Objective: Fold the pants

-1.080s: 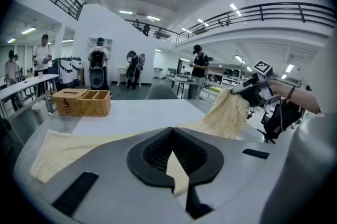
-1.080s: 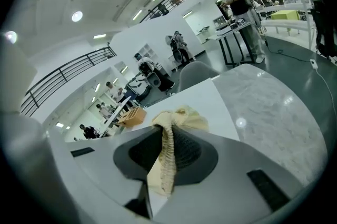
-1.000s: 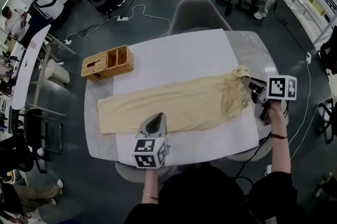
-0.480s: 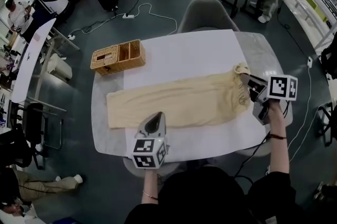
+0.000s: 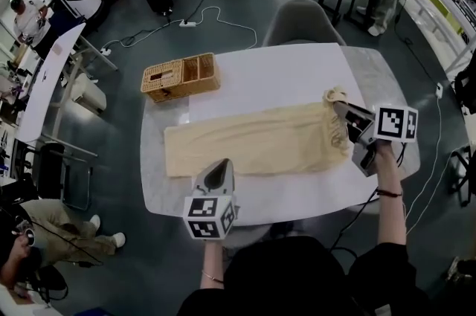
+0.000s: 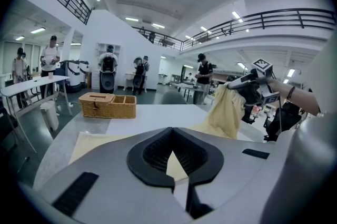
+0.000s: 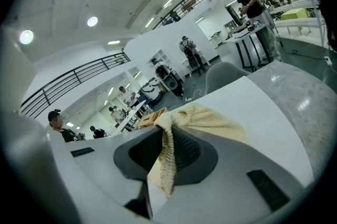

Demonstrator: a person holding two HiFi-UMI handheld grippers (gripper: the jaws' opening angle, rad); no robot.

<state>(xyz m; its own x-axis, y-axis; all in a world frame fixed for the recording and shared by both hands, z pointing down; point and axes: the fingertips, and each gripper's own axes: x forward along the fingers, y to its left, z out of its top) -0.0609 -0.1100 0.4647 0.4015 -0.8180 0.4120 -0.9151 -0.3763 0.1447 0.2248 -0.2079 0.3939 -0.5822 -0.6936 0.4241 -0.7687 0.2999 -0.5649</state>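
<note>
While the cream pants [image 5: 253, 143] lie stretched lengthwise across the white table [image 5: 297, 76], both grippers have cloth between their jaws. The leg ends rest flat towards the table's left side and the gathered waistband is at the right.

The right gripper [image 5: 348, 120] is clamped on the ribbed waistband. In the right gripper view the elastic edge comes over the jaw tips and hangs down between the two dark pads, which press on it from both sides. In the left gripper view that end of the pants is raised off the table and drapes down from the right gripper, while the rest of the cloth stays on the surface.

The left gripper [image 5: 220, 170] sits at the near long edge of the pants, about halfway along the legs. Its jaws are drawn together at the tips, and a narrow wedge of cream fabric shows between the pads, so it appears to be pinching that edge.

A wicker basket [image 5: 181, 76] stands on the far left part of the table, well apart from the pants, with one lidded half and one open half. A grey chair [image 5: 301, 21] is pushed in at the far side of the table.
</note>
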